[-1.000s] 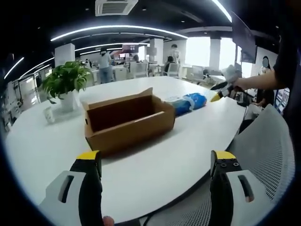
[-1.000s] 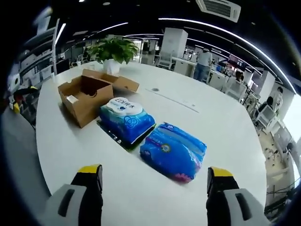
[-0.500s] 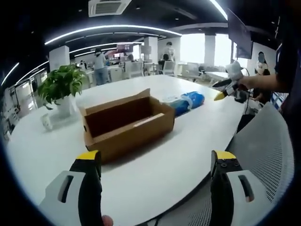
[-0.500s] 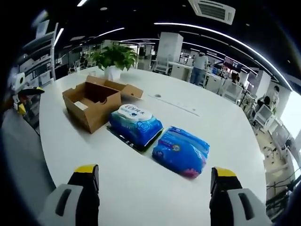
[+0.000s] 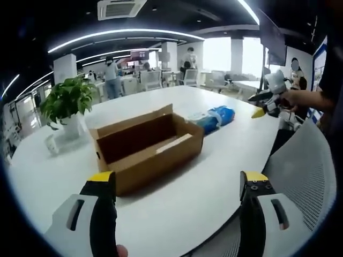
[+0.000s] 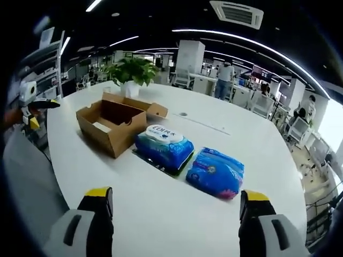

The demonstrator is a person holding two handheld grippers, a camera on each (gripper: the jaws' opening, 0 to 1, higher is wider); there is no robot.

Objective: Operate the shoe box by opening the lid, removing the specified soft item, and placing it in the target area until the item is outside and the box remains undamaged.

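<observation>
Left gripper view: the left gripper (image 5: 177,188) hangs over the near edge of the white oval table (image 5: 214,160) with its yellow-tipped jaws spread wide and nothing between them. Ahead sits the cardboard shoe box (image 5: 144,147), lid open and folded back, a pale slip lying inside on its floor. Just beyond the box's far end lie the blue soft packs (image 5: 214,116) — outside the box, on the tabletop. A potted plant (image 5: 67,101) stands on the table to the far side of the box, well apart from it. The right gripper (image 5: 261,110) comes in at the right, held in a person's hand (image 5: 300,99); its state cannot be told here. A white mesh chair (image 5: 300,182) sits at the table's near edge. Right gripper view: the right gripper (image 6: 176,194) is released, jaws wide apart and empty, above the table. The open shoe box (image 6: 115,123) lies beyond, with a blue wet-wipes pack (image 6: 163,144) just beside it on a dark mat (image 6: 161,162), and a second blue soft pack (image 6: 215,172) near that — apart from it.
</observation>
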